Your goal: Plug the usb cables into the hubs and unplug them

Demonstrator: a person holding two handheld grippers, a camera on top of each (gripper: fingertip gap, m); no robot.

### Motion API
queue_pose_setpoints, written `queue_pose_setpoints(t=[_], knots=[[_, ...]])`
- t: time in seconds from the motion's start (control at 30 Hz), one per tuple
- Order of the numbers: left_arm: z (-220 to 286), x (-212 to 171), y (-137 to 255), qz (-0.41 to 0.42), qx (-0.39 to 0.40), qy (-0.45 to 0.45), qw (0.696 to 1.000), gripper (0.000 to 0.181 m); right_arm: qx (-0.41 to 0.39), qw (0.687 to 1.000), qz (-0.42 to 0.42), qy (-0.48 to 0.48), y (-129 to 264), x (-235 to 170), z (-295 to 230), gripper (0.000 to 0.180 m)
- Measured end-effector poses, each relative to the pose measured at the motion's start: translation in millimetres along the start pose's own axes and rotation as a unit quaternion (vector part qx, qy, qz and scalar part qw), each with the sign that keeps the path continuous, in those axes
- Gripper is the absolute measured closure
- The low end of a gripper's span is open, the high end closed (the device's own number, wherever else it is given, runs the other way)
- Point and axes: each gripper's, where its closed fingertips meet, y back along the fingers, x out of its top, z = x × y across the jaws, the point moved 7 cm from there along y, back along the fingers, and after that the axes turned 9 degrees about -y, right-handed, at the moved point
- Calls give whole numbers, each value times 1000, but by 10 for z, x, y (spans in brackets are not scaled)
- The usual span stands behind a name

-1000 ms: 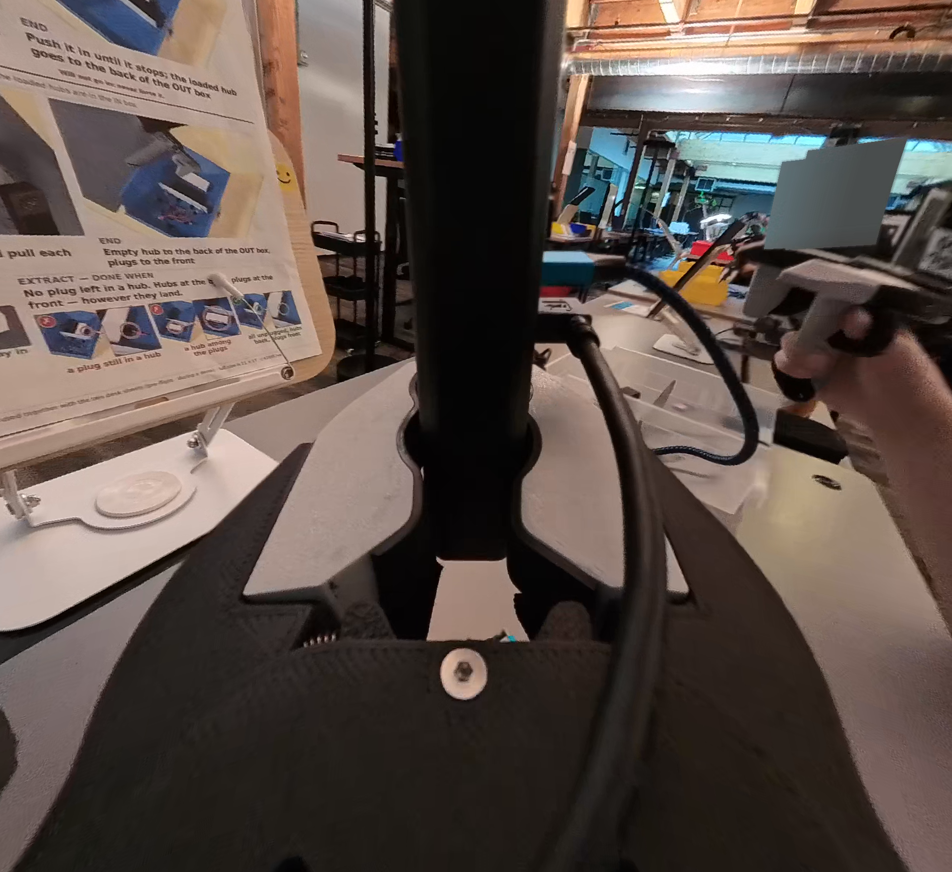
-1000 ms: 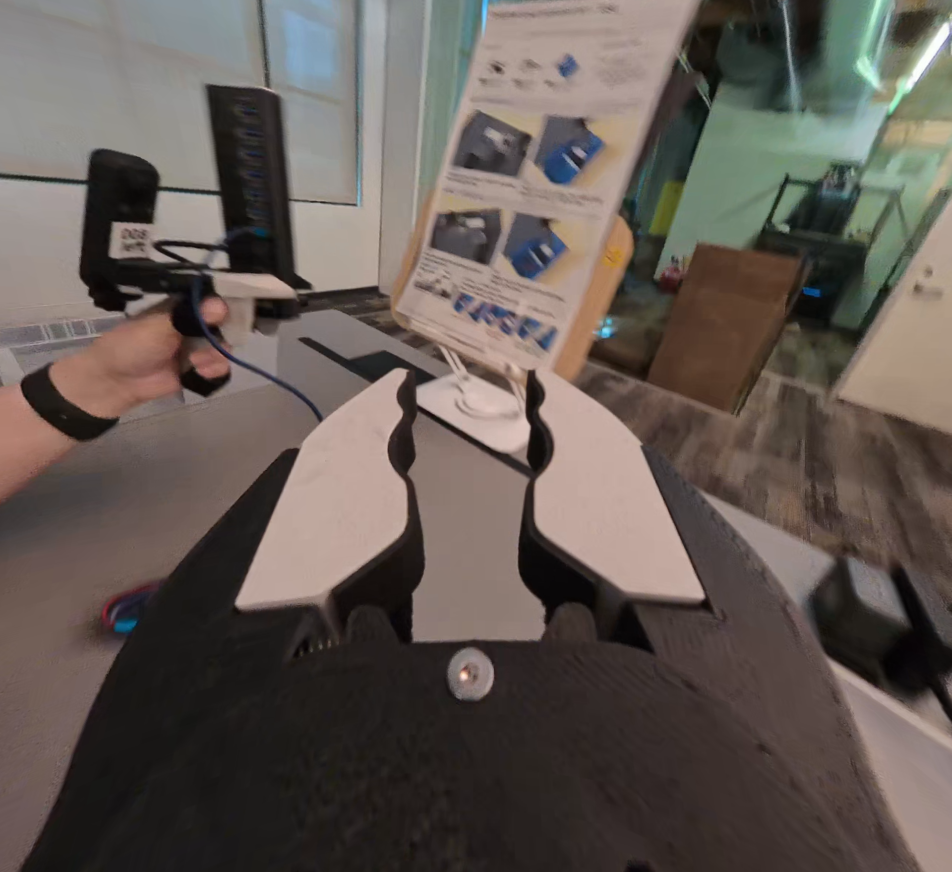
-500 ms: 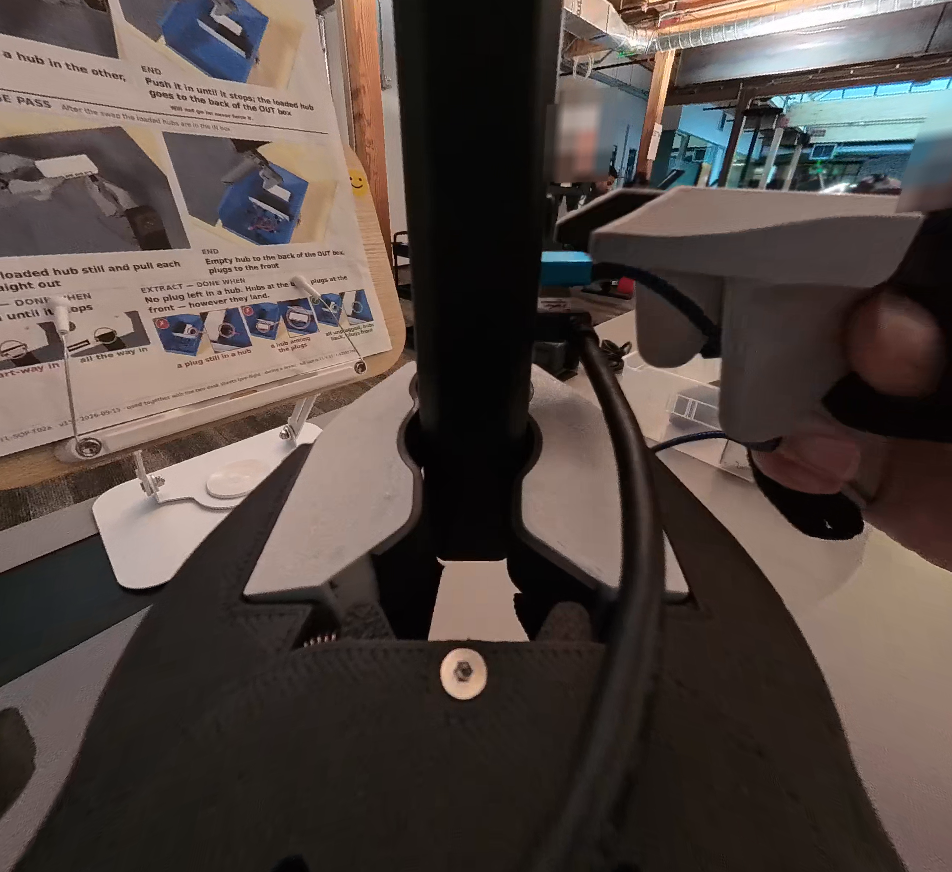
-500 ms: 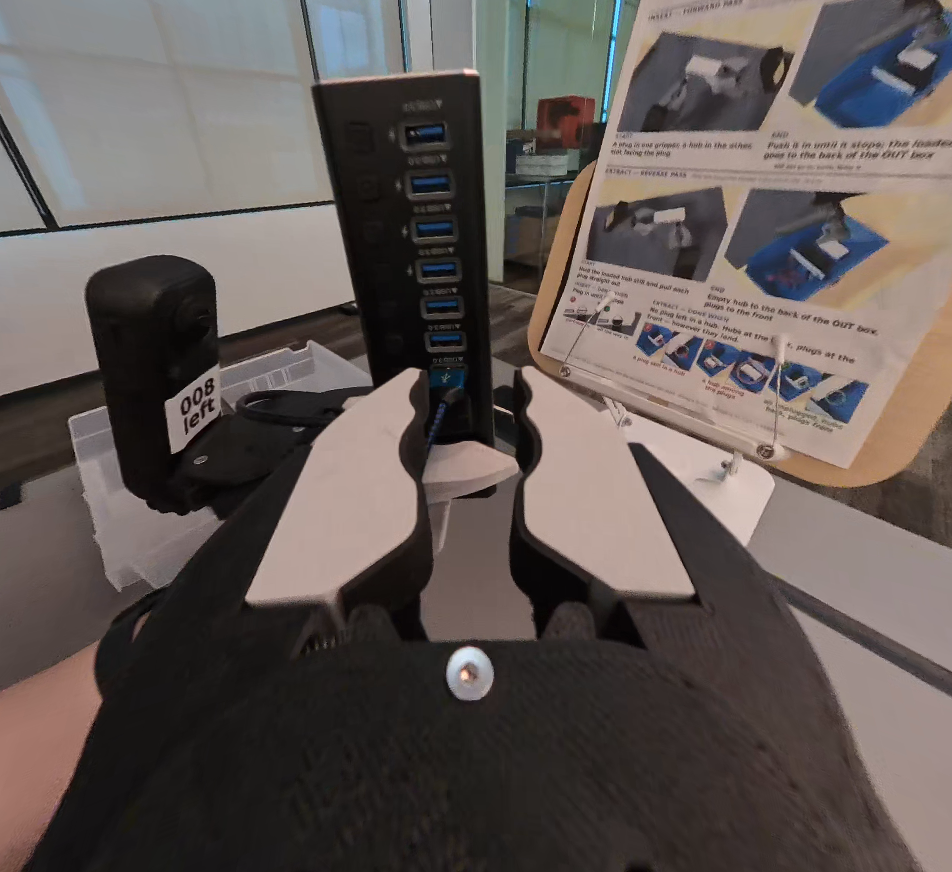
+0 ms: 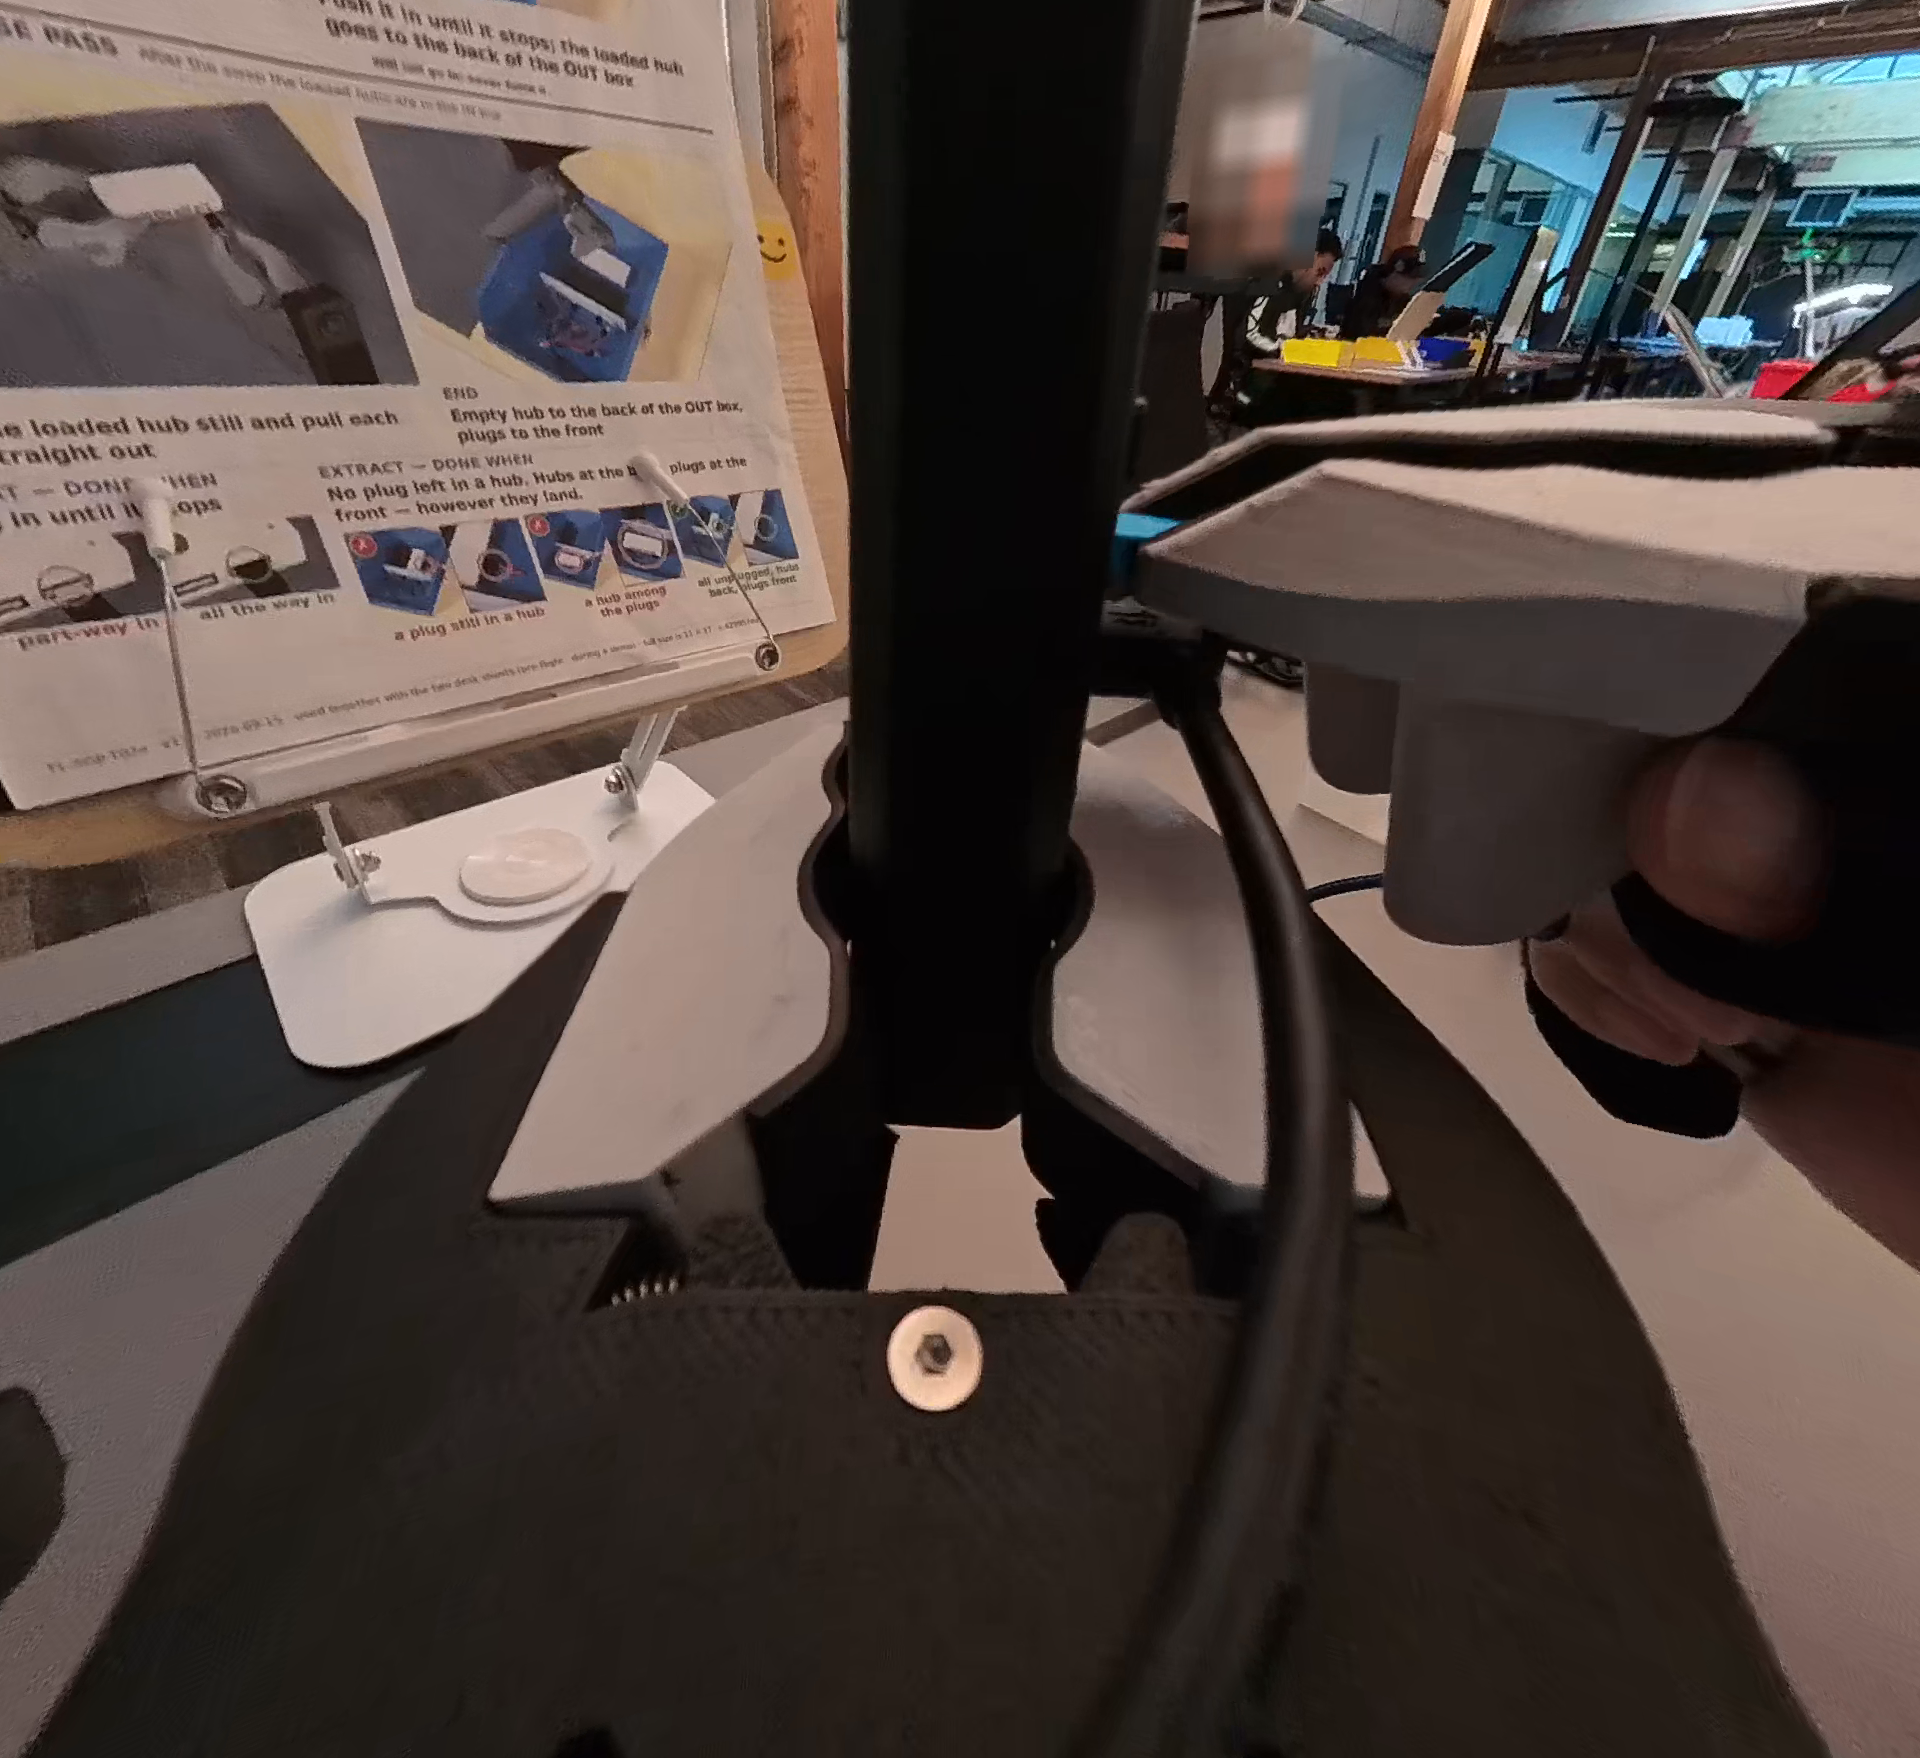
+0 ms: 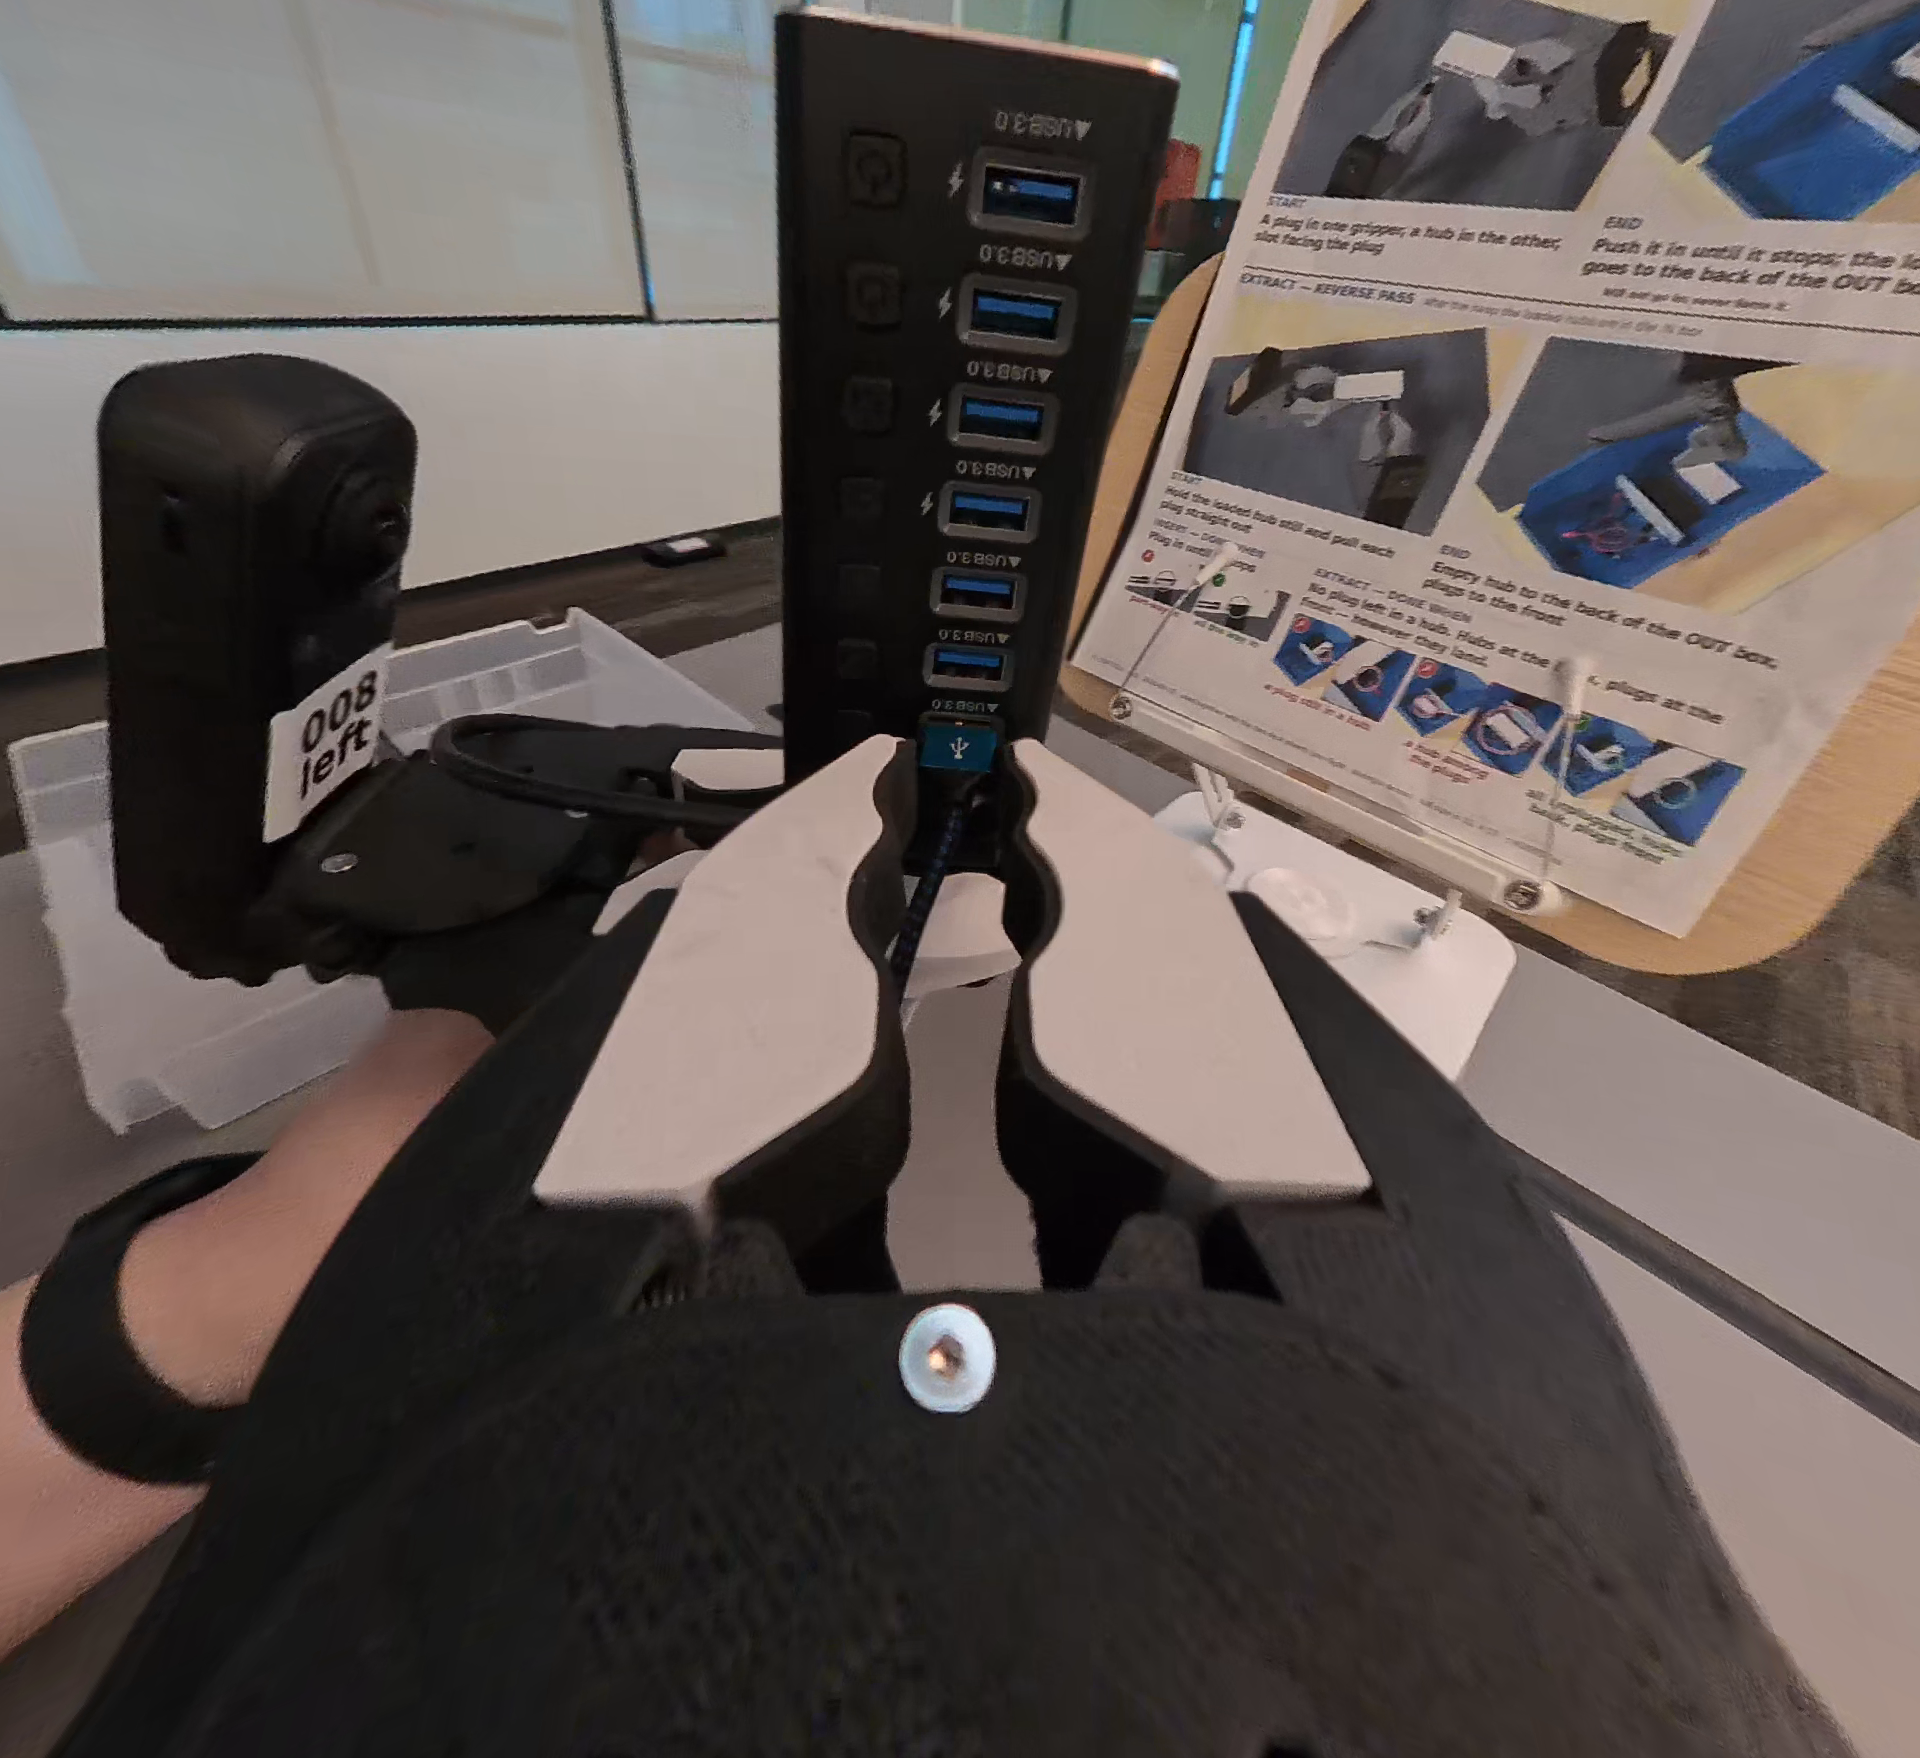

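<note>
With the left gripper (image 5: 940, 939) clamping the tall black multi-port USB hub (image 6: 961, 378) upright, the right gripper (image 6: 954, 778), spread around the blue plug (image 6: 958, 749) in its bottommost port, risks slipping off if it closes crooked.

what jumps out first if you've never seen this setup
The tall black usb hub stands upright mid-frame, clamped at its base by the left gripper. The right gripper reaches its lowest port, jaws either side of a blue plug. A printed instruction sheet stands on a stand behind.

Right gripper (image 6: 956, 773) swung in from afar; fingertips now flank blue plug (image 6: 958, 749) in hub (image 6: 935, 378) bottom port.
</note>
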Motion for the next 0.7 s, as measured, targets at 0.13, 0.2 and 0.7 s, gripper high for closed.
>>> queue_pose_setpoints(t=[0.13,0.2,0.7], knots=[[-7,1,3,14,-35,5,999,152,-4,1000,-9,28,6,9,-40,165],[3,36,19,29,-70,18,997,148,37,999,-9,5,51,57,-28,165],[-9,26,26,-6,-11,-29,999,152,-16,999,-10,33,57,14,-90,165]])
